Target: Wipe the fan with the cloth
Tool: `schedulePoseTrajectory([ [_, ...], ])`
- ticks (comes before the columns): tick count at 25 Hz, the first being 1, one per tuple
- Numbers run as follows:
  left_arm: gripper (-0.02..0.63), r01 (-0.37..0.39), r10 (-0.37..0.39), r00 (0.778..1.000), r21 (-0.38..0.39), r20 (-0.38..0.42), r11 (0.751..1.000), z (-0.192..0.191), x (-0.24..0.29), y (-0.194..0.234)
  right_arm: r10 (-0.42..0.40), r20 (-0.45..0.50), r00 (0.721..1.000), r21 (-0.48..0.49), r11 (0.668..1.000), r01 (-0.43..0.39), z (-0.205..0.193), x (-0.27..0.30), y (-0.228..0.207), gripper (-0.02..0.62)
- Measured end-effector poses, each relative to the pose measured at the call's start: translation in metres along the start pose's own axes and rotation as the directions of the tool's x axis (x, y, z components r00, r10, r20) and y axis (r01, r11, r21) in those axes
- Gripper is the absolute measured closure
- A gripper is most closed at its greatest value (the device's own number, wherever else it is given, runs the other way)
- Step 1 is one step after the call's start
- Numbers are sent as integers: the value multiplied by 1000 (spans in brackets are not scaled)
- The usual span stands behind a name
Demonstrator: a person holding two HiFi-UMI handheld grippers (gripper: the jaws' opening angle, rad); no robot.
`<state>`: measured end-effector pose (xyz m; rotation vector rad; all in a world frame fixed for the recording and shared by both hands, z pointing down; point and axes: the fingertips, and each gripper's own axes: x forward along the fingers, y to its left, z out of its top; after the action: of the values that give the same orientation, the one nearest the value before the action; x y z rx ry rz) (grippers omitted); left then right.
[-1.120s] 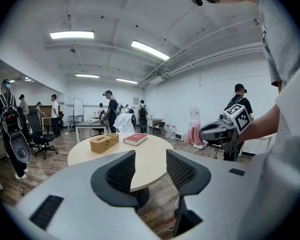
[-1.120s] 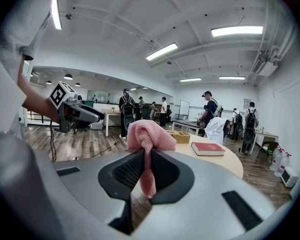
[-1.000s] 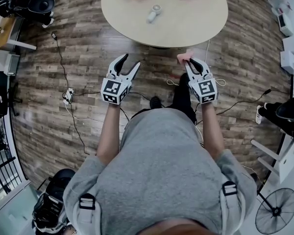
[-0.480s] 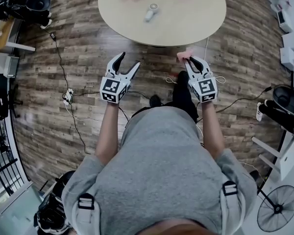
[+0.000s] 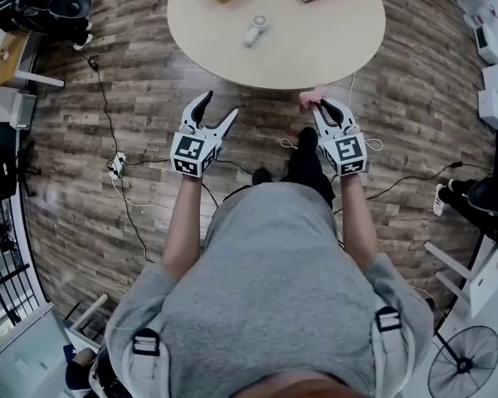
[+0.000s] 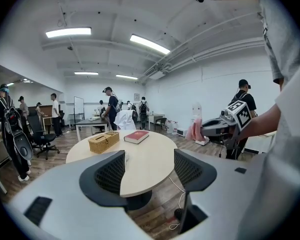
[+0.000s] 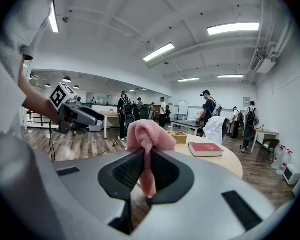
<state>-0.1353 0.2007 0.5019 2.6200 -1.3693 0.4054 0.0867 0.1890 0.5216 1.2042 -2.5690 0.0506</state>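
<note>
Left hand-held gripper (image 5: 219,106): jaws spread, having just been opening, nothing between them. Right hand-held gripper (image 5: 325,106) pinches the crumpled pink cloth (image 5: 312,97). The small white handheld fan (image 5: 257,28) lies on the round beige desk (image 5: 315,48), apart from both.

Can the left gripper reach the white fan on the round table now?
Probably yes, after moving forward. The left gripper, whose jaws have just been opening with nothing between them, is short of the table edge; only bare tabletop lies before the fan.
</note>
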Motion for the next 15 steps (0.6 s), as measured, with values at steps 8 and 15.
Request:
schedulePoseTrajectory([
  [8,281,-47,47,999,-17,-3,999,11,33,6,39,-4,999,-4,999,-39,2,20,-40,552],
  [15,278,-112,112,994,-45,-5,993,26,59,18,95,-11,995,-24,995,-95,8,43,-79,554],
])
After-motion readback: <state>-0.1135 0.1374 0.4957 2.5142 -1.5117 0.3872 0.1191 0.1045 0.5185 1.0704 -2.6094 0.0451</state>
